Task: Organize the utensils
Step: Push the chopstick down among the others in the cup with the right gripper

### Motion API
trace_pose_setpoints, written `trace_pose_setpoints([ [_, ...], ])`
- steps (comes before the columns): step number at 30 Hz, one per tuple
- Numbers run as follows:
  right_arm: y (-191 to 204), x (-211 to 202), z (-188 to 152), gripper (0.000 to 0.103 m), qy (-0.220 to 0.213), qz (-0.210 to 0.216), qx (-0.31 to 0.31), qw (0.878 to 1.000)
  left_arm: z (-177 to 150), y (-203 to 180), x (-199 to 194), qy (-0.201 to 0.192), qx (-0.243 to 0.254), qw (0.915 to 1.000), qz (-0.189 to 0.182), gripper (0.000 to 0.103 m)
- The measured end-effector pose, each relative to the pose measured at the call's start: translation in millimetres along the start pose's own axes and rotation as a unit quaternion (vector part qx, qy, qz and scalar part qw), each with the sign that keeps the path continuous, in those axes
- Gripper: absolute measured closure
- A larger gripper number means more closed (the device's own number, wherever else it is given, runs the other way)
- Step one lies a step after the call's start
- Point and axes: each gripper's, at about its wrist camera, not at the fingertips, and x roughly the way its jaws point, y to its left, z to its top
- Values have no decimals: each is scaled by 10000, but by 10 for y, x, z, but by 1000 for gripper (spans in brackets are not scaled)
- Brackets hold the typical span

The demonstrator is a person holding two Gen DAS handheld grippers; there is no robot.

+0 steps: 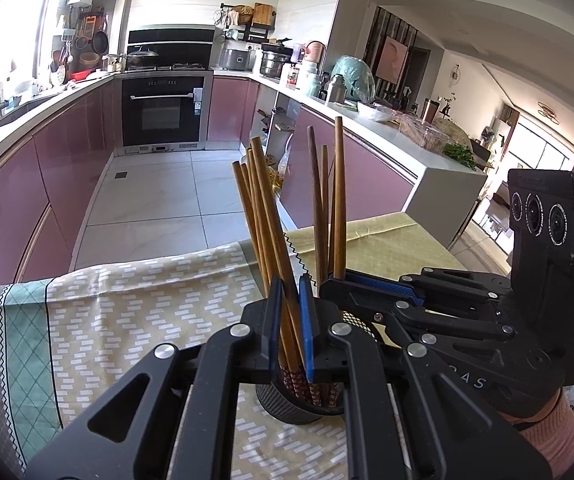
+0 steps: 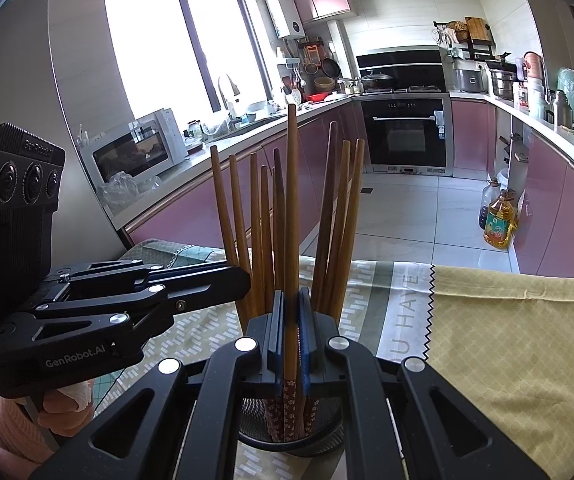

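Both tongs clenched on chopsticks standing in a black mesh holder on the table.

Left gripper pinches a few brown wooden chopsticks between blue pads; right gripper grips a single chopstick, the rest fanning out either side. Sticks are tapered, with red floral-patterned ends down in the round perforated cup. Readable: "GenRobot.AI" on the left gripper's body in the right wrist view, "U HAVE" on the cloth. Tablecloth: beige brick print, teal diamond border, overlapping yellow pinked-edge fabric. Room: kitchen, pink glossy cabinets, white tile floor, built-in oven, microwave.
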Motion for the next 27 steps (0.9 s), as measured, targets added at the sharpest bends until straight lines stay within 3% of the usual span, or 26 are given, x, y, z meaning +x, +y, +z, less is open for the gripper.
trace_pose_setpoints([
  [23,-31,26,53,95,48,-4,86,10000,-10,123,180,82,-187,9998,-20,92],
  [27,8,-15,41,95,7,12,50,10000,-61,136,137,7,-171,9999,-9,79],
])
